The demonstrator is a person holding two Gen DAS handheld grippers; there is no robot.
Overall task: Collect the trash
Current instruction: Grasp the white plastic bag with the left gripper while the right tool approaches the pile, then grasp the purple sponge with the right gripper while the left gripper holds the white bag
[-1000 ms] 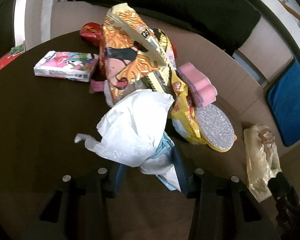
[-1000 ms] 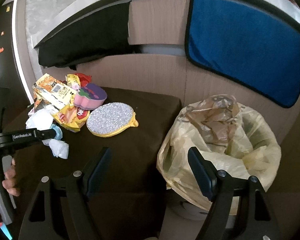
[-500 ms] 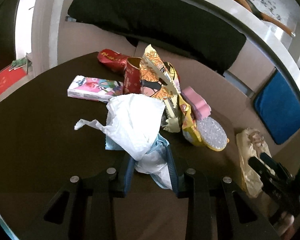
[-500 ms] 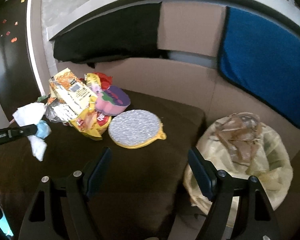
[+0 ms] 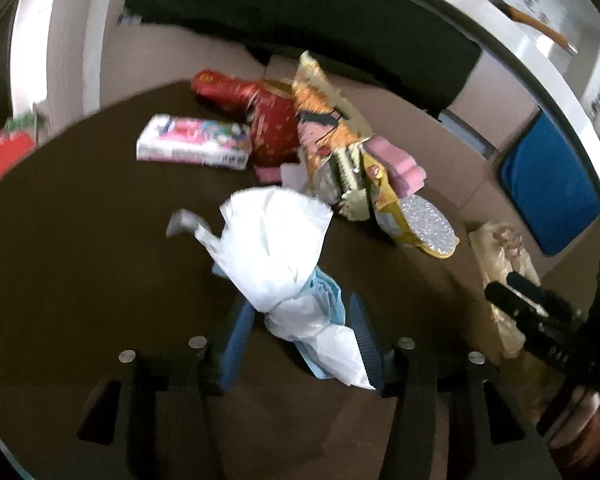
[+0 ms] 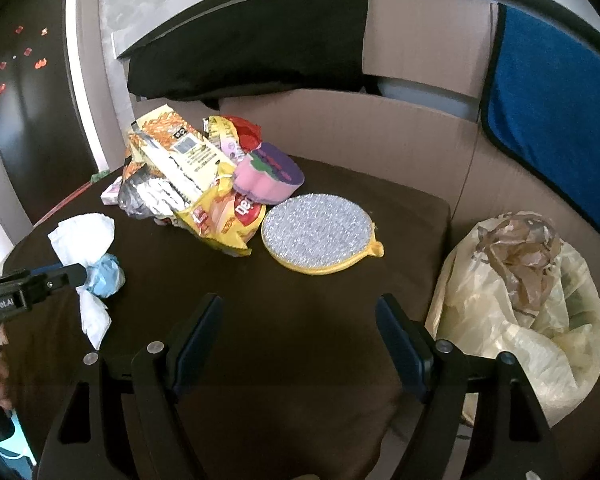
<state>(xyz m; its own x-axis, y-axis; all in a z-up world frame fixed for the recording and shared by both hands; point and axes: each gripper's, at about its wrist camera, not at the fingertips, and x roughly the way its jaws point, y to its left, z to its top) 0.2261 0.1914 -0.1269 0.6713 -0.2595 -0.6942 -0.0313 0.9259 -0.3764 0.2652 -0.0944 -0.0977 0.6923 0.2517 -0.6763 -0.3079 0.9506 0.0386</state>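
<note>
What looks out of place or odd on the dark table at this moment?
A round silver scouring pad with a yellow rim and a pink and purple sponge lie among the torn snack wrappers; they look intact, unlike the trash. The left gripper holds a crumpled white and blue tissue wad.

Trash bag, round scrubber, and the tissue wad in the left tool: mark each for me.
trash bag [image 6: 516, 304], right wrist view, on its crumpled yellow side.
round scrubber [image 6: 318, 230], right wrist view, on its silver face.
tissue wad [image 5: 272, 248], left wrist view, on its white upper bulge.
</note>
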